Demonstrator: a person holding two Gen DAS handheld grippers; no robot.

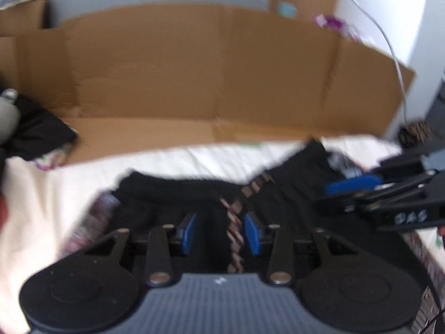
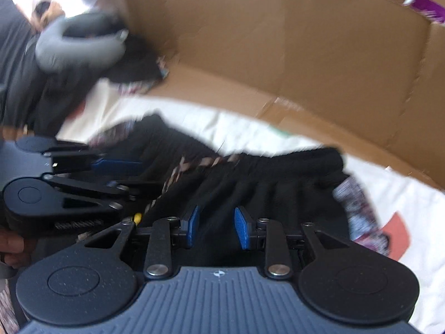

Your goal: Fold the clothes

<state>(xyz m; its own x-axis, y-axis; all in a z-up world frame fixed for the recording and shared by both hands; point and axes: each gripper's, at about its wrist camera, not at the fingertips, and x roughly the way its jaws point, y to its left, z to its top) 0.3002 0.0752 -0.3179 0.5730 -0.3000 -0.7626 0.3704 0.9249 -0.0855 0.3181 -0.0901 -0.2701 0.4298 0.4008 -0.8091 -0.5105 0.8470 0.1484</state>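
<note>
A black garment (image 1: 278, 194) with a gathered waistband and a striped drawstring (image 1: 235, 236) lies on a white sheet (image 1: 194, 158). Patterned purple-and-white fabric shows at its edges. My left gripper (image 1: 221, 232) hovers open low over the waistband, and the drawstring runs between its blue pads (image 1: 189, 232). My right gripper (image 2: 217, 226) is open over the same black garment (image 2: 264, 183), with black cloth beneath its blue pads (image 2: 242, 228). Each gripper shows in the other's view: the right gripper (image 1: 328, 194) comes in from the right, the left gripper (image 2: 133, 176) from the left. Both frames are blurred.
A big sheet of cardboard (image 1: 208, 69) stands behind the white sheet (image 2: 250, 128). A heap of dark clothes (image 2: 133, 61) with a grey neck pillow (image 2: 75, 53) lies at the left. A white cable (image 1: 389, 47) hangs at the right. A hand (image 2: 11, 247) shows at the left edge.
</note>
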